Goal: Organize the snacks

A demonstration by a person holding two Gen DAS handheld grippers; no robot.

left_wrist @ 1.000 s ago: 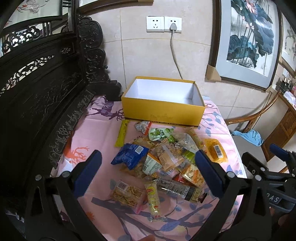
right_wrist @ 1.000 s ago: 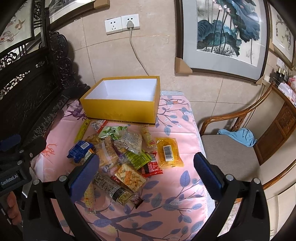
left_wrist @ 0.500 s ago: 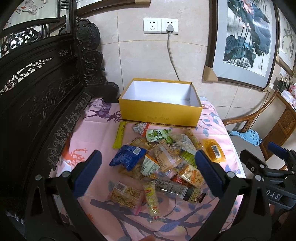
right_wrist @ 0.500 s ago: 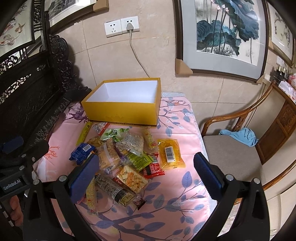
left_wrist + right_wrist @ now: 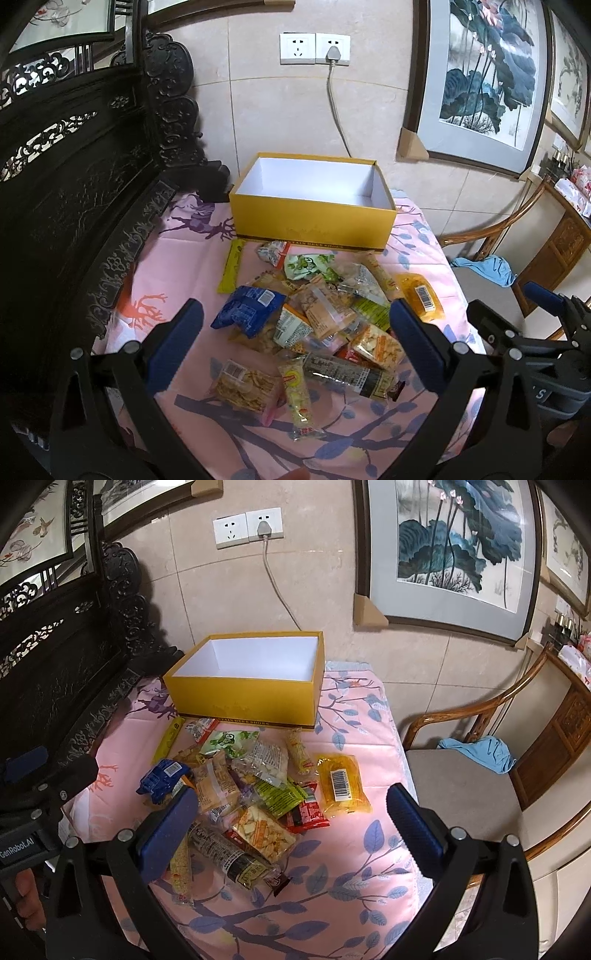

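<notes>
A heap of several snack packets [image 5: 314,317] [image 5: 251,786] lies on the pink floral tablecloth [image 5: 177,266] [image 5: 354,849]. Behind it stands an empty yellow box [image 5: 312,225] [image 5: 243,698] with a white inside. A blue packet [image 5: 245,310] [image 5: 162,779] lies at the heap's left, an orange barcoded packet [image 5: 421,295] [image 5: 341,784] at its right. My left gripper [image 5: 295,347] hovers open above the near part of the heap. My right gripper [image 5: 288,827] hangs open over the heap's near right side. Neither holds anything.
A dark carved wooden bench back [image 5: 74,192] [image 5: 55,664] borders the table's left side. A wooden chair [image 5: 472,794] with a blue cloth [image 5: 480,753] stands to the right. Framed paintings [image 5: 480,81] and a wall socket with a cable [image 5: 332,48] are behind the box.
Both grippers have drawn back and risen slightly, so the box and heap sit a little farther and lower in view. Nothing was picked up.
</notes>
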